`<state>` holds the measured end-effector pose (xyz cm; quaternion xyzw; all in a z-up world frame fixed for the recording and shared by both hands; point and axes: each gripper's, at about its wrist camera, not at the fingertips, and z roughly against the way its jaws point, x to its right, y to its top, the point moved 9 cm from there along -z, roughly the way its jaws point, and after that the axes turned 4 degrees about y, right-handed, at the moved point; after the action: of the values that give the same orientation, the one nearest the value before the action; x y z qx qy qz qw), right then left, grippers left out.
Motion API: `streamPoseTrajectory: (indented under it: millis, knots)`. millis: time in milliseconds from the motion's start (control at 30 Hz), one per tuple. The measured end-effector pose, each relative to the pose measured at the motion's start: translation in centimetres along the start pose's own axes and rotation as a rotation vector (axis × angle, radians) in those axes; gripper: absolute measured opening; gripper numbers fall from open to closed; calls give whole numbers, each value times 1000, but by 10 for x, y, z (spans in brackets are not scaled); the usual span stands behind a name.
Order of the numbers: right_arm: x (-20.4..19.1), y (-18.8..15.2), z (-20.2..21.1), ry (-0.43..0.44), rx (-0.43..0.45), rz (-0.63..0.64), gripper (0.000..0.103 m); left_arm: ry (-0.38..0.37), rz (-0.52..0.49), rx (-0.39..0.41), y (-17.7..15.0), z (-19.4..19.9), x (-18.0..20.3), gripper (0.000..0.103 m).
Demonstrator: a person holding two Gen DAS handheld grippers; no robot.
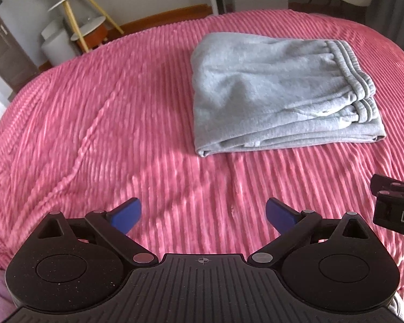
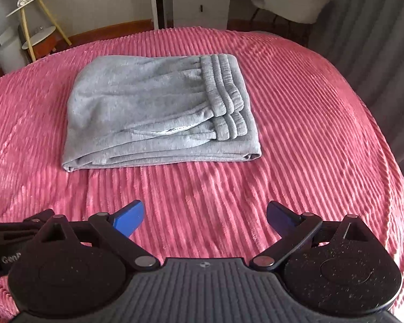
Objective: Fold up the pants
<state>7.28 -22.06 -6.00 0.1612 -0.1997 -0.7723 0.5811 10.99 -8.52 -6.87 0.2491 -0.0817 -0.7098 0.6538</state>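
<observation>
The grey pants [image 2: 159, 113] are laid as a compact folded bundle on the pink ribbed bedspread [image 2: 296, 161], toward the middle of the bed. The ribbed waistband [image 2: 225, 94] is stacked on top at the bundle's right end, and a rounded fold is seen at its left end. Several layered edges are shown along the side nearest the grippers. The fabric is judged to be soft, thick fleece: light, limp, easily bunched, not fragile and not slippery against the plush cover. The fold is judged to be essentially finished. If any further fold or lift were wanted, the two near corners of the bundle would be best pinched through all layers, since a hold on the top layer alone would let the stack open.

The left gripper [image 1: 203, 216] is held over bare bedspread, well short of the pants, with its blue fingers spread apart and nothing between them. The right gripper [image 2: 204, 218] is likewise spread wide, empty, short of the bundle.
</observation>
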Motion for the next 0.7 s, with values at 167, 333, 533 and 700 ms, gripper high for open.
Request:
streamPoseTrajectory:
  millis: [167, 333, 533, 700]
  knots:
    - [2, 2, -7, -7, -15, 1, 98, 4, -1, -4, 4, -2, 0, 102]
    - [2, 3, -9, -5, -20, -10, 98, -6, 4, -4, 6, -3, 1, 102]
    - [2, 1, -11, -5, -29, -2, 98, -11, -3, -6, 4, -3, 3, 102]
    - [1, -1, -12, -1, -33, -2, 98, -8, -8, -4, 3, -3, 3, 102]
